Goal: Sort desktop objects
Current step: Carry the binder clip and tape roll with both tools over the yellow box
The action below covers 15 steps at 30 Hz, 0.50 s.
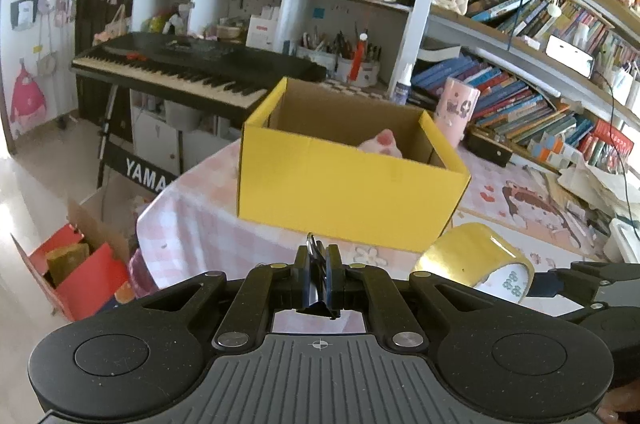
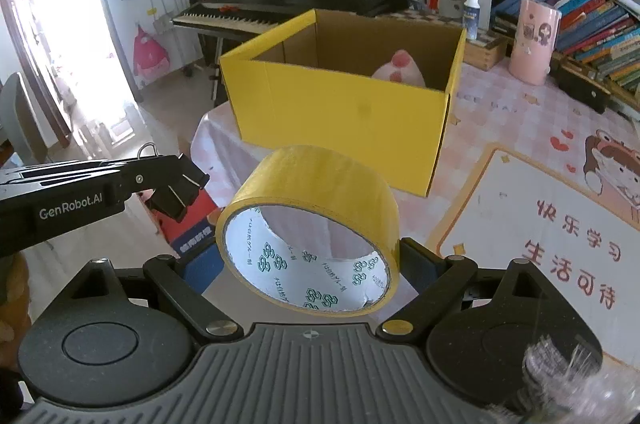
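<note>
Tape roll (image 1: 476, 258), yellow with a white printed core, shows at lower right of the left wrist view, gripped at its right side by the right gripper (image 1: 560, 282), which enters from the right edge. At bottom centre, the left gripper (image 1: 318, 278) is clenched on a black binder clip (image 1: 316, 264) whose wire handles stick up between the pads. Beyond, in mid-frame, an open yellow cardboard box (image 1: 344, 192) stands on the pink checked tablecloth (image 1: 192, 224), with a pink plush toy (image 1: 382, 144) inside.

In the right wrist view, the tape roll fills the lower centre, tilted, its sides pressed between the right gripper's wide-set fingers (image 2: 416, 260). The left gripper reaches in from the left edge, holding the binder clip. The yellow box sits behind the roll, upper centre, the plush toy inside.
</note>
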Each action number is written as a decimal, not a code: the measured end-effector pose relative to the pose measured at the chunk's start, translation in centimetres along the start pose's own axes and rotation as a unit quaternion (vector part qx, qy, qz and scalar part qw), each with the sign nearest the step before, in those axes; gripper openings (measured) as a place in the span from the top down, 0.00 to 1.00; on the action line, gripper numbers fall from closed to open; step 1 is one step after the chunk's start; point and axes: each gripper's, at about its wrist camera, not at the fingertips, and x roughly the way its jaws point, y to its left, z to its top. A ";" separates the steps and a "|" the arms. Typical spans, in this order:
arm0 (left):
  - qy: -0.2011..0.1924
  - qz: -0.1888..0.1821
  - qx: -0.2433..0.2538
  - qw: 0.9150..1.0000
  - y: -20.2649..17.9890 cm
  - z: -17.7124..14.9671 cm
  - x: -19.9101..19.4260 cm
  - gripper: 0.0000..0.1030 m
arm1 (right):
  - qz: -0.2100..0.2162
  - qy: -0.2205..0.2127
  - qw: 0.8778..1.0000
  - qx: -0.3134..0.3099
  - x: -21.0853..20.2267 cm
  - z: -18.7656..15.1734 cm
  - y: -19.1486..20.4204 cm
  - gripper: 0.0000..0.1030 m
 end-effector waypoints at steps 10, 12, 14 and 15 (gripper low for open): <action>-0.035 -0.002 0.005 0.999 -0.2 2.9 1.3 0.95 | -0.003 -0.046 0.999 -0.002 -0.5 2.5 -0.7 0.10; -0.045 -0.001 0.004 0.999 -0.3 3.7 1.8 0.95 | 0.002 -0.058 0.998 -0.003 -0.6 3.4 -1.0 0.10; -0.054 0.002 0.001 0.999 -0.4 4.6 2.4 0.95 | 0.005 -0.070 0.998 -0.006 -0.5 4.5 -1.3 0.10; -0.058 0.005 -0.001 0.998 -0.4 5.0 2.7 0.95 | 0.008 -0.075 0.997 -0.008 -0.5 5.1 -1.5 0.10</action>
